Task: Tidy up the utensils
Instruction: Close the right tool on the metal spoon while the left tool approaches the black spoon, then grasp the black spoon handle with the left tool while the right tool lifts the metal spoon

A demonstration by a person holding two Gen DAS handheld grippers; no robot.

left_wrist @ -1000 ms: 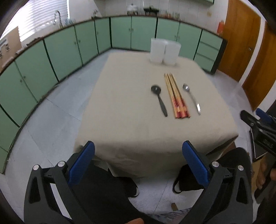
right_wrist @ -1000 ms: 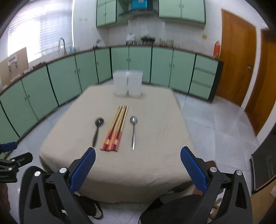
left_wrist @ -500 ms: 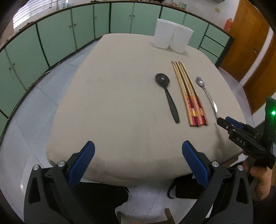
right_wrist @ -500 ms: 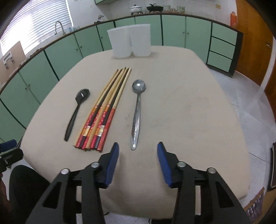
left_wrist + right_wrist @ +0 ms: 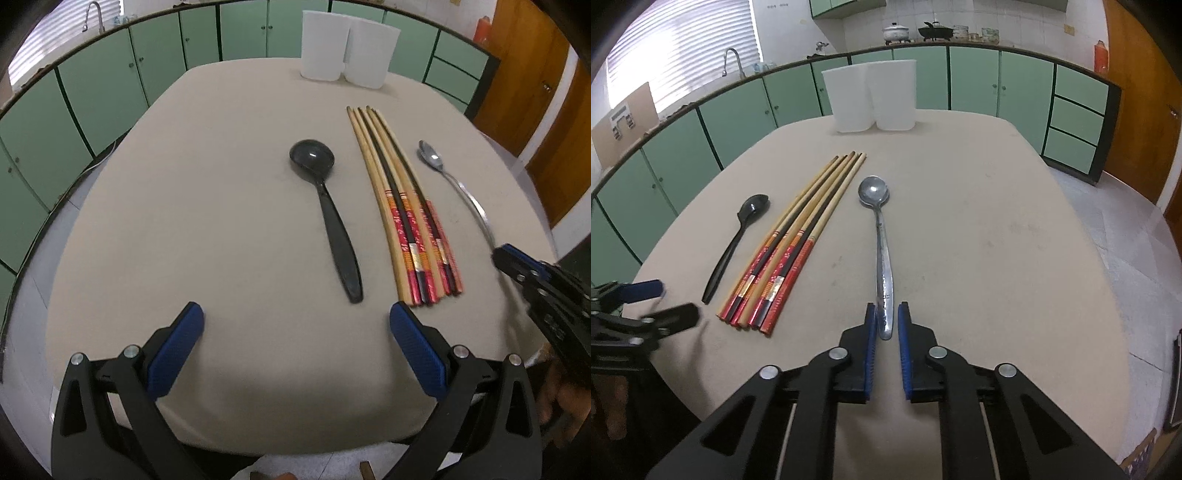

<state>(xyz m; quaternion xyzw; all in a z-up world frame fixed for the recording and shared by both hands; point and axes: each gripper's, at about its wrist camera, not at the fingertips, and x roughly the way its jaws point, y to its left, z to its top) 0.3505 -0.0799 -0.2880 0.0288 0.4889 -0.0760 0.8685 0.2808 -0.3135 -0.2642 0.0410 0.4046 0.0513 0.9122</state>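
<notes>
On the beige cloth-covered bench [image 5: 1015, 258], near edge — right tongs [image 5: 885, 326] narrowed to a slim gap, the two blue pads flanking the tail of the long polished steel spoon [image 5: 881, 243]. Whether the pads touch the handle cannot be told; the spoon appears to lie flat on the cloth, not lifted.

Left tongs [image 5: 295, 332]: spread wide, holding nothing, poised low over the near edge of the bench, with the glossy black plastic spoon [image 5: 330, 218] just ahead, between its fingers and slightly toward the right one.

Bundle of long wooden chopsticks with red patterned ends [image 5: 798, 240]: lying between the two spoons, tips fanned toward the far end, apart from both.

Pair of white translucent plastic tubs [image 5: 871, 96]: upright, side by side at the far end of the bench, well apart from all utensils — the likely destination, as judged from the task.

Hazards, as judged:
- Grip sits at the extreme tail of the steel handle; the heavy bowl end could droop or swing the spoon out once raised.
- Smooth, thin metal lying flat on cloth; pads may close over it and slide off, or pinch the cloth too.
- Tubs look light; a long spoon dropped in off-centre could tip one.
- Left tongs closing on the black spoon could nudge the chopsticks beside it.
</notes>
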